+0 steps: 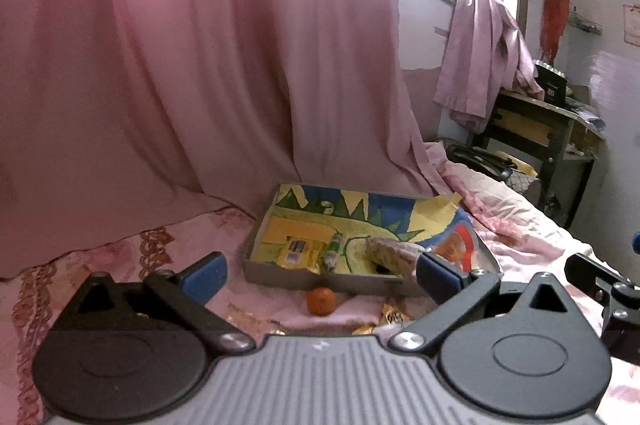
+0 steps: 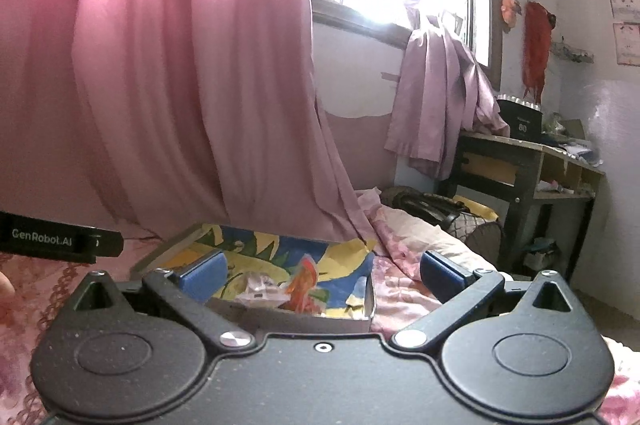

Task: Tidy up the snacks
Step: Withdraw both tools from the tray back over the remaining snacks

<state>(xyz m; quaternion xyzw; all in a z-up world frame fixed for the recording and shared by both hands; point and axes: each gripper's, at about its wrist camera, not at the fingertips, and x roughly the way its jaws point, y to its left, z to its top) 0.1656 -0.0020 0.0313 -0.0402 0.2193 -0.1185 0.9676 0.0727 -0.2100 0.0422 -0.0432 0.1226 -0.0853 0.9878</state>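
The left hand-held gripper [image 1: 320, 275] fills the bottom of its view, its blue-padded jaws spread wide with nothing between them. Just beyond it, at about 12 o'clock, a small orange fruit [image 1: 321, 301] sits on the pink bedspread [image 1: 132, 257], with gold-wrapped sweets [image 1: 392, 315] just to its 3 o'clock, near the right jaw. Past the fruit stands the shallow tray [image 1: 316, 279] with a bright painted lining; inside lie a yellow packet [image 1: 298, 251], a slim green-and-white tube [image 1: 334, 251] just beside it, and a clear-wrapped snack bag [image 1: 394, 251] toward 1 o'clock. The right hand-held gripper [image 2: 320, 275] is likewise spread and empty, hovering before the same tray [image 2: 288, 317], whose near right corner lies at its 12 o'clock; a clear packet [image 2: 260, 287] and an orange-red wrapper [image 2: 304, 289] rest inside. Pink curtains [image 1: 180, 65] hang behind.
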